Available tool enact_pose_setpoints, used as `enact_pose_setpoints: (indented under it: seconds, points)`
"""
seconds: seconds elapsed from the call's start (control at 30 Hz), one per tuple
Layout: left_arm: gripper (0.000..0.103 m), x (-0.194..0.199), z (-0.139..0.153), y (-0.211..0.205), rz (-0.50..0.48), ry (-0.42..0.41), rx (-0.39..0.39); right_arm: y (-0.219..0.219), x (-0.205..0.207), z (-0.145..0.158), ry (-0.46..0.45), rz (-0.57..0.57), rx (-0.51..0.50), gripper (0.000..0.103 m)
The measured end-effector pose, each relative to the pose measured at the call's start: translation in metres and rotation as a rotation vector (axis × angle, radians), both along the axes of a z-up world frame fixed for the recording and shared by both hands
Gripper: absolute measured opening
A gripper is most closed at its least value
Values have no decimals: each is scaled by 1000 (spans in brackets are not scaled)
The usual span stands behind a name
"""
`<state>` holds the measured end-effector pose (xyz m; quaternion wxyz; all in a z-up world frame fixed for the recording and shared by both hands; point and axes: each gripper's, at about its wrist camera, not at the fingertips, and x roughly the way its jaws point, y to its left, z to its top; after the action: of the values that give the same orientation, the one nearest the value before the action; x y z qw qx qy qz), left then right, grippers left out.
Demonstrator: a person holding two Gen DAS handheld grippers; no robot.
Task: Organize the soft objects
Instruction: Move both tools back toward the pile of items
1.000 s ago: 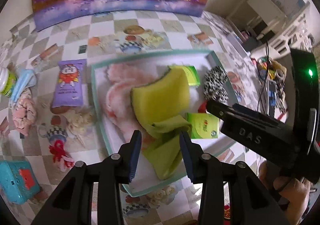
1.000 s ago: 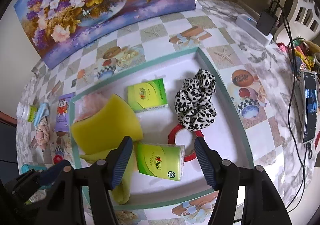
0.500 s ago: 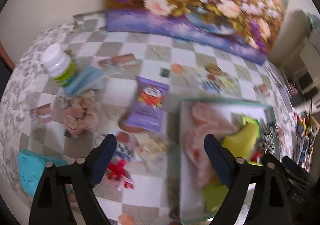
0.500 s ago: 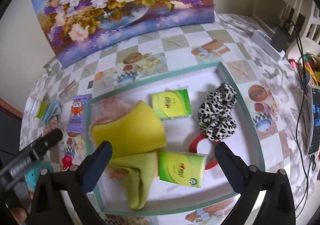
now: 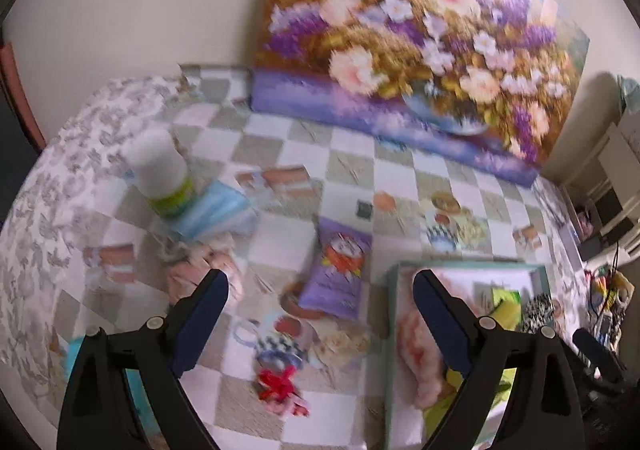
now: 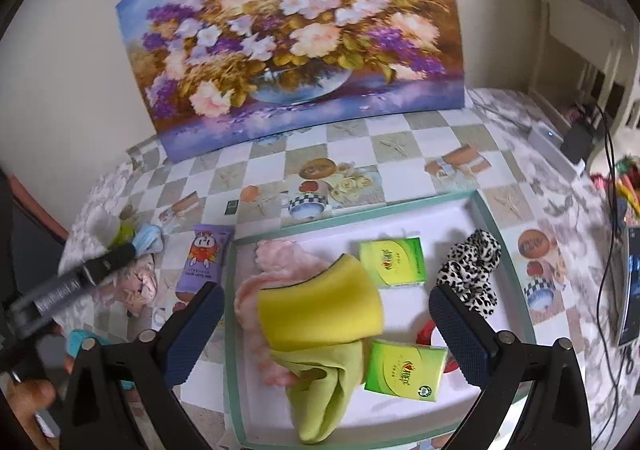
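Note:
A teal-rimmed white tray (image 6: 352, 211) holds a yellow sponge (image 6: 320, 310), a yellow-green cloth (image 6: 324, 390), a pink fluffy cloth (image 6: 280, 262), two green tissue packs (image 6: 394, 262), a leopard scrunchie (image 6: 472, 270) and a red ring (image 6: 426, 332). My right gripper (image 6: 326, 296) hovers open above the sponge, with nothing held. My left gripper (image 5: 320, 282) is over the table left of the tray (image 5: 394, 330). Its jaws are opening and nothing is between them. Ahead of it lie a purple snack packet (image 5: 338, 270), a pink soft bundle (image 5: 200, 266) and a blue face mask (image 5: 216, 213).
A white bottle (image 5: 160, 169) stands beside the mask. A red bow (image 5: 278, 382) and a teal box (image 5: 134, 390) lie near the table's front left. A flower painting (image 6: 292, 49) leans on the back wall. A phone (image 6: 630, 290) and cables lie at the right.
My left gripper let go of the yellow-green cloth, opened wide and swung left off the tray. My right gripper opened wide and drew back and up from the front tissue pack.

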<state>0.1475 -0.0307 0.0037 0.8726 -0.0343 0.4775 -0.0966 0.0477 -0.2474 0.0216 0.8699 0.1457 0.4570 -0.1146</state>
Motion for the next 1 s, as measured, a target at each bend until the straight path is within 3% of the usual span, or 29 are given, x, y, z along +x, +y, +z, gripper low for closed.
enact_pose_setpoints:
  seconds: [0.23,0.5,0.7,0.83,0.9,1.0]
  points:
    - [94,21,-6,50,129,52,-68,28,22,-11,35,75,0,103]
    - [94,52,-5,111,110,66,-103,75,57,-21,64,206,-43,103]
    - [101,80,-18,140,29,157,-80,104,87,-31,81,287,-19,103]
    - [103,91,-25,147,-12,172,-97,115,107,-37,101,298,-13,103]
    - [103,97,-31,147,-27,182,-125,117,118,-43,125,294,10,103]
    - [103,104,-41,137,-78,214,-101,116,131,-52,166,286,77,103]
